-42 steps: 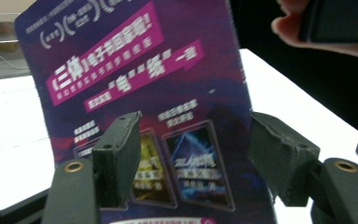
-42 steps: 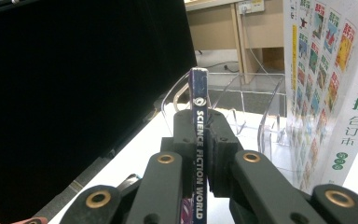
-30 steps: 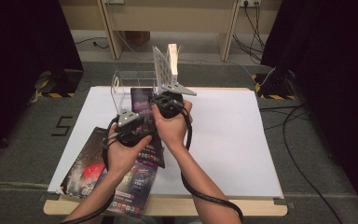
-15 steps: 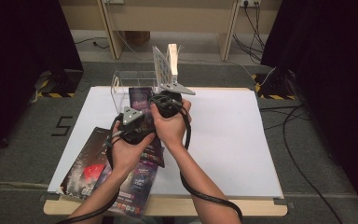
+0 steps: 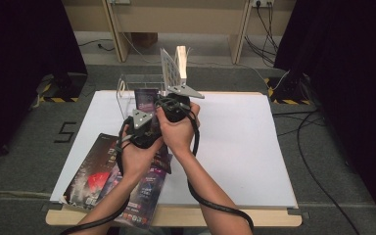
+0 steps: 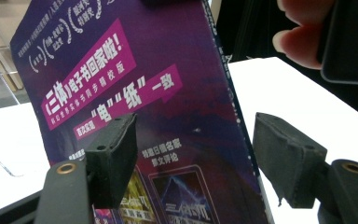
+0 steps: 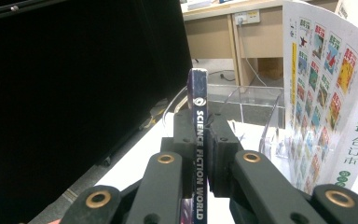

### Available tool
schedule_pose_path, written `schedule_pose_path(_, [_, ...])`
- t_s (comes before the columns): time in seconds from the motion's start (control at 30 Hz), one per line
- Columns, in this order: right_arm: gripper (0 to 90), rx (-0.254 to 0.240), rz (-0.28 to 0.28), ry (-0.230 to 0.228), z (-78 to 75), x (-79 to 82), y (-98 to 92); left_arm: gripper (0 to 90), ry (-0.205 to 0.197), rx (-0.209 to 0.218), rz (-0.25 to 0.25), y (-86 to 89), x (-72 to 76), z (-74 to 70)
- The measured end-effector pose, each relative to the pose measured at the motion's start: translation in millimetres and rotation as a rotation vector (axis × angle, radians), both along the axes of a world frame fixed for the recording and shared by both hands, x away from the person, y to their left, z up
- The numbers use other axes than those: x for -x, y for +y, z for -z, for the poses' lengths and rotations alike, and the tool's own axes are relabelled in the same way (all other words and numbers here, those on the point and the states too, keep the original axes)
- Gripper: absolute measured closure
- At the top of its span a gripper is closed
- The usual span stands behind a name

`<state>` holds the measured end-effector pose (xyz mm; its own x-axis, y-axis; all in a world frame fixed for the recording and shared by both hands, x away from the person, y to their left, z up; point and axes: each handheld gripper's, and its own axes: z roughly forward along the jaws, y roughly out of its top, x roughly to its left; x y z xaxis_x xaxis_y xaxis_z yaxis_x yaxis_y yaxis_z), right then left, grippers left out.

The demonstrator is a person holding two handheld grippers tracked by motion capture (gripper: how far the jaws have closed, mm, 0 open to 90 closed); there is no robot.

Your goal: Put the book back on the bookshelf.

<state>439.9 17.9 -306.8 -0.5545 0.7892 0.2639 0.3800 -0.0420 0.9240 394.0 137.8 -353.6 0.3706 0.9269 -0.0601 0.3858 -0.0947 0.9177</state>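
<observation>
A: What is the right gripper (image 7: 199, 154) doing?

B: Its two black jaws are pressing together on the spine of a purple magazine (image 7: 198, 140), the one reading "SCIENCE FICTION WORLD", and holding it upright on edge above the white table (image 5: 235, 142).

A: And the left gripper (image 6: 193, 158)?

B: Its jaws are standing apart, one in front of the magazine's purple cover and the other off past its edge; the pads are not pressing on it. In the high view the left gripper (image 5: 142, 128) is sitting just beside the right gripper (image 5: 175, 105), both hands close together over the middle-left of the table.

A: Where is the magazine sitting relative to the rack?

B: It is standing just in front of the clear acrylic rack (image 5: 127, 88) at the table's far edge. Another magazine with small colourful covers (image 7: 326, 84) is leaning in that rack, to the right of the held one.

A: Anything else lying about?

B: A few dark magazines (image 5: 90, 176) are lying flat at the near-left corner, under the person's left forearm, overhanging the table's edge a little
</observation>
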Motion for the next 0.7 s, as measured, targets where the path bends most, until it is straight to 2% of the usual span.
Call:
schedule_pose_path(0.33, [85.0,-0.006,0.005,-0.006,-2.7,2.4,0.3,39.0,-0.025,-0.046,-0.016,-5.2,-2.0,-2.8])
schedule_pose_path(0.6, [84.9,-0.029,-0.008,-0.026,-12.5,9.8,1.4,46.8,-0.062,-0.054,-0.021,0.2,5.5,-9.6])
schedule_pose_path(0.7, [84.8,-0.036,-0.018,-0.033,-17.3,14.1,3.0,52.3,-0.08,-0.077,-0.027,4.5,9.6,-11.8])
